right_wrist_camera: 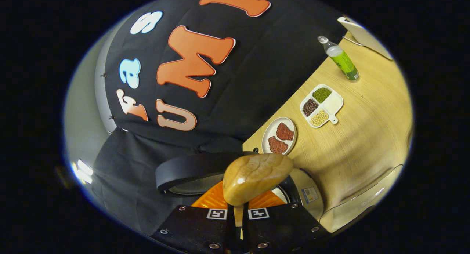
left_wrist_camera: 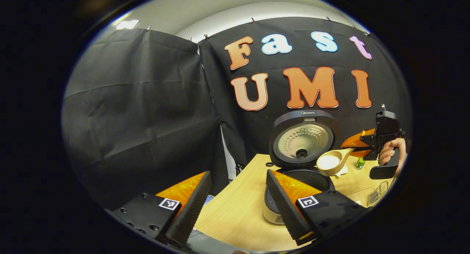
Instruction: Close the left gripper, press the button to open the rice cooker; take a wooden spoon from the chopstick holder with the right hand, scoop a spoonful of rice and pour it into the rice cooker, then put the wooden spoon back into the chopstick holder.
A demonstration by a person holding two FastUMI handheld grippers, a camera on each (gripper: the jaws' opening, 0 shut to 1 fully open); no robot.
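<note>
In the left gripper view, we see the left gripper (left_wrist_camera: 235, 206) low over the table (left_wrist_camera: 238, 213), its fingers spread well apart with nothing between them. Beyond it stands the rice cooker (left_wrist_camera: 299, 180) with its lid (left_wrist_camera: 302, 138) raised upright. This view also gives the right gripper (left_wrist_camera: 361, 141) farther off, carried by a hand (left_wrist_camera: 393, 151). It holds the wooden spoon (left_wrist_camera: 332, 161) with white rice in the bowl, which hangs above the right edge of the cooker's open pot.

In the right gripper view, we see the same gripper (right_wrist_camera: 238, 211) from behind: both fingers are clamped on the spoon's handle, and the rounded back of its bowl faces the camera. Here the table carries a plate of meat (right_wrist_camera: 279, 135), a divided dish of grains (right_wrist_camera: 322, 105) and a green bottle (right_wrist_camera: 341, 59).
</note>
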